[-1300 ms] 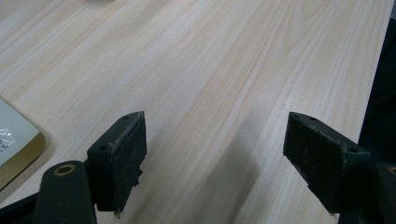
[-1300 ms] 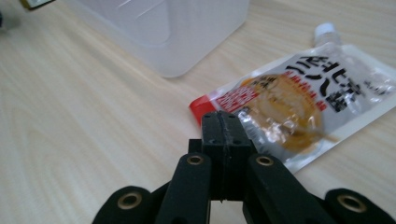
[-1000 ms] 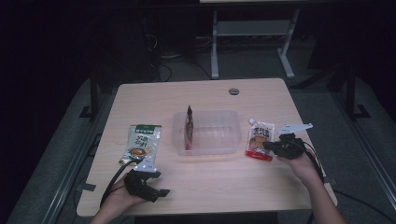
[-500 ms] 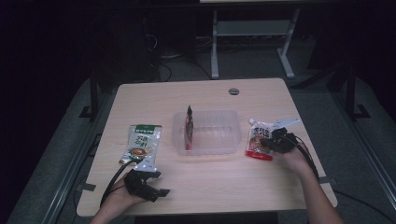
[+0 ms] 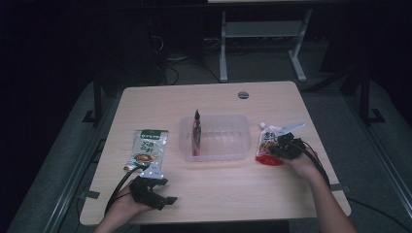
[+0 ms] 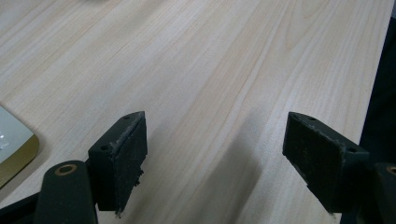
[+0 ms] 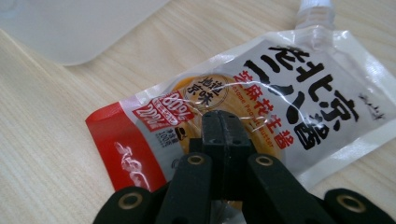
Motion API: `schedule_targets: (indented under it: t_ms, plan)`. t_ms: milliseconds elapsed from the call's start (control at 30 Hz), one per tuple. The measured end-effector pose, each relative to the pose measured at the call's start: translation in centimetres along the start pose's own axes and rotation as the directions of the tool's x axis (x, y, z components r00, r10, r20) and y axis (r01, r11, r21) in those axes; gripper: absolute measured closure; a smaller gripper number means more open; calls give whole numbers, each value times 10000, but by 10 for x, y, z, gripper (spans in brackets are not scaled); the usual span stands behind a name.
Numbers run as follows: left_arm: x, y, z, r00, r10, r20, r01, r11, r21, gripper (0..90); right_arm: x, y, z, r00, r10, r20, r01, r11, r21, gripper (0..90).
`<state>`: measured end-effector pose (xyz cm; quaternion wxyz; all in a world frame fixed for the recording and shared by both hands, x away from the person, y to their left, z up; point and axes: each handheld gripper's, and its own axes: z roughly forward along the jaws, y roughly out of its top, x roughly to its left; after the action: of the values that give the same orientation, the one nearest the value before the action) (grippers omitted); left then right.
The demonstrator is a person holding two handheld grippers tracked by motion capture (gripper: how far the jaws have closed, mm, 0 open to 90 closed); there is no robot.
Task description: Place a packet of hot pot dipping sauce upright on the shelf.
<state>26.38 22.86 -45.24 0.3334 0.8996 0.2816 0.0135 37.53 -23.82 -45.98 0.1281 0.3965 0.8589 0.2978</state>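
Note:
A spouted sauce pouch (image 5: pixel 268 141) with a red bottom edge and black lettering lies flat on the table, right of the clear tub. My right gripper (image 5: pixel 284 145) rests over its near half. In the right gripper view the jaws stand pressed together, tips (image 7: pixel 224 119) over the pouch (image 7: pixel 289 88); I see no film between the pads. My left gripper (image 5: pixel 158 194) sits near the table's front left edge. It (image 6: pixel 224 154) is open wide over bare wood with nothing between its fingers.
A clear plastic tub (image 5: pixel 216 118) stands mid-table with a dark red packet (image 5: pixel 196 132) upright at its left end; its corner (image 7: pixel 79 28) lies just beyond the pouch. A green soup packet (image 5: pixel 147 148) lies left of it. A round grommet (image 5: pixel 243 94) sits at the far edge.
My right hand has slid left and slightly down, from beside the sauce pouch to over its near half. The left hand has stayed still.

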Motion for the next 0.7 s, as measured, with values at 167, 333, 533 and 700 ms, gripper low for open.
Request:
schedule_targets:
  t_ms: [167, 333, 533, 700]
  plan:
    - [0, 0, -1, 10000, 95, -13, -95, 10000, 25, 217, -2, 3, 3, 10000, -16, -82, 19, 9995, 313, 900]
    - [1, -1, -2, 10000, 61, -50, -61, 10000, 20, 217, 2, 3, 1, 9993, -126, -361, 140, 9992, 366, 899]
    - [1, -1, -3, 10000, 60, -51, -60, 10000, -18, 217, 12, 0, -3, 9953, -402, -878, 446, 9978, 484, 899]
    - [1, -2, -4, 9999, -56, -89, 55, 9999, -93, 217, 25, -3, -9, 9901, -776, -1169, 863, 9937, 713, 899]
